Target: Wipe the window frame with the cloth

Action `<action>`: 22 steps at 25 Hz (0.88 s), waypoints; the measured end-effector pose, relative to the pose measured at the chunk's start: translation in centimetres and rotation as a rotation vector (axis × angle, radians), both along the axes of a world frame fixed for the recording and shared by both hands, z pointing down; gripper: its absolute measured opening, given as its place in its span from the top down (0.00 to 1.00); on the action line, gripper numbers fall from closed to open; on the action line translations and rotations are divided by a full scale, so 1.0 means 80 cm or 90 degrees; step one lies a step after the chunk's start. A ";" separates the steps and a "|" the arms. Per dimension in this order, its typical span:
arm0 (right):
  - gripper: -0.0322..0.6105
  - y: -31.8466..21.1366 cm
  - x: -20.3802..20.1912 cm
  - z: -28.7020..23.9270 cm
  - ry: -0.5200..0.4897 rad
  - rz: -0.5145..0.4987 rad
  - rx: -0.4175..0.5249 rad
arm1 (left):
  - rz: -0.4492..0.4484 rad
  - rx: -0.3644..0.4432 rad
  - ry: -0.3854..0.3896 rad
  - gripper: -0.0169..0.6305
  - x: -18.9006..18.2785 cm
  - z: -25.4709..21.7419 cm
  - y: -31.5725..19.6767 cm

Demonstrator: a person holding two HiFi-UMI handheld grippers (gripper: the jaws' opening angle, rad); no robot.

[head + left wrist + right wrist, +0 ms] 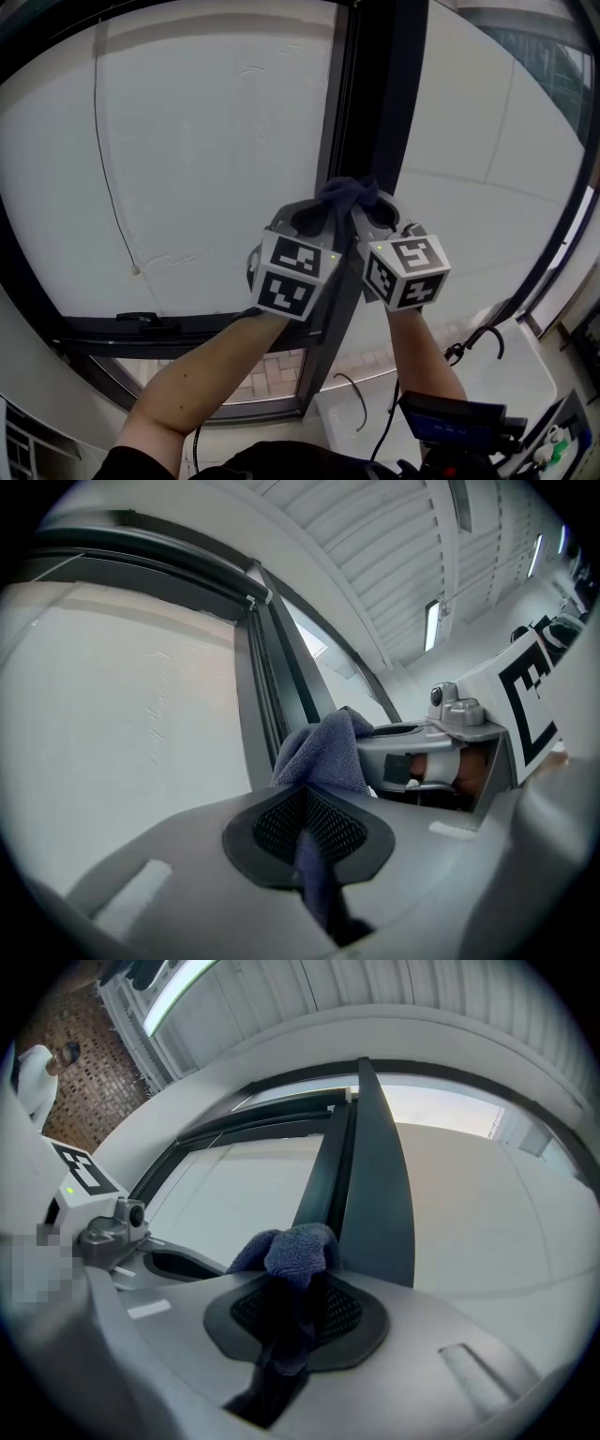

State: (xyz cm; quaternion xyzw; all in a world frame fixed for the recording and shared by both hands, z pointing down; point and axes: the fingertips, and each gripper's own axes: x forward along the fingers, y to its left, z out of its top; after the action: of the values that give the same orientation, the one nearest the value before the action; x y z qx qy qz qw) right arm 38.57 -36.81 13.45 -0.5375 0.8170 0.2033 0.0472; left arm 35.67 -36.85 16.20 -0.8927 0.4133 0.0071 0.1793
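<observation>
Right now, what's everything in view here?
cloth: one, dark blue, bunched at the window frame
window frame: one, black, upright bar between the panes
panes: two, whitish, either side of the frame
cord: one, thin, dark, across the left pane
cable: one, black, looped at lower right
left hand-held gripper: one, grey, shut on the cloth
right hand-held gripper: one, grey, shut on the cloth
forearms: two, below the grippers

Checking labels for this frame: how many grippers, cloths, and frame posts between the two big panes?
Grippers: 2, the left gripper and the right gripper
Cloths: 1, the blue cloth, clamped by both
Posts: 1, the dark frame post
Total: 4
</observation>
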 end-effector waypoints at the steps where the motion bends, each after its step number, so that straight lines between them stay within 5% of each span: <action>1: 0.87 0.000 0.000 0.006 -0.001 -0.001 -0.003 | 0.001 -0.003 -0.001 0.98 0.000 0.005 0.000; 22: 0.87 -0.010 -0.010 0.143 0.012 -0.013 -0.082 | 0.023 -0.093 -0.003 0.98 -0.002 0.150 -0.011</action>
State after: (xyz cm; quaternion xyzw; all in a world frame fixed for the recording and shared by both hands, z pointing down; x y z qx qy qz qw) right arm 37.73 -37.57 24.91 -0.5290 0.8344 0.1549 0.0071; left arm 35.51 -37.70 28.24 -0.9107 0.3963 -0.0217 0.1144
